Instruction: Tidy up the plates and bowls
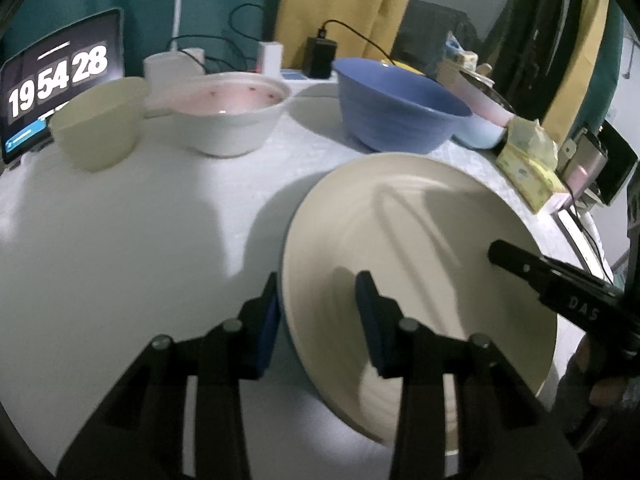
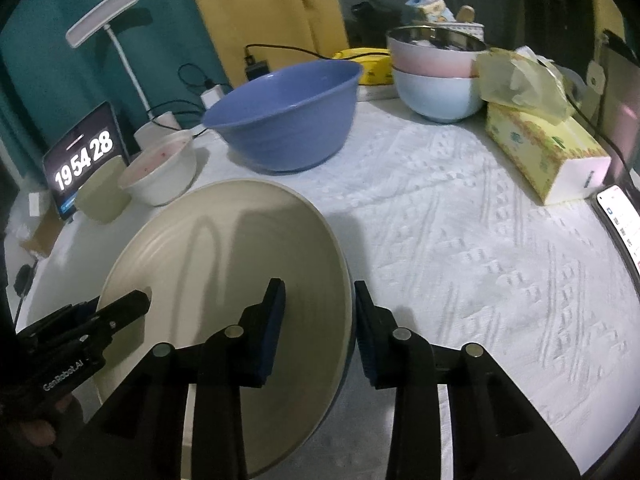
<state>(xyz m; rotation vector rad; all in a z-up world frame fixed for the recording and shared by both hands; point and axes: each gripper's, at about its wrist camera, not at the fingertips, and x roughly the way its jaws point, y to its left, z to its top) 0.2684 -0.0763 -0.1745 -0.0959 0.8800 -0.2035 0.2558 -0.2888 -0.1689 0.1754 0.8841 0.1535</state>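
A large cream plate [image 1: 420, 240] [image 2: 224, 248] lies near the front of the white-clothed table [image 2: 460, 264]. My left gripper [image 1: 320, 304] straddles its left rim, with the outer pad close against the edge and the inner pad over the plate with a visible gap. My right gripper [image 2: 320, 312] straddles the right rim the same way. Each gripper also shows in the other view, the right gripper [image 1: 498, 254] at the plate's far side and the left gripper [image 2: 140, 300] at its left. Behind stand a blue bowl [image 1: 400, 108] [image 2: 288, 120], a white bowl [image 1: 228, 112] [image 2: 160, 172] and a cream cup [image 1: 96, 124] [image 2: 104, 196].
Stacked pink and pale blue bowls [image 2: 436, 80] stand at the back right beside a yellow tissue box [image 2: 540, 156]. A tablet clock [image 2: 84, 164], a lamp [image 2: 104, 12] and chargers line the back left. A phone [image 2: 620, 220] lies at the right edge.
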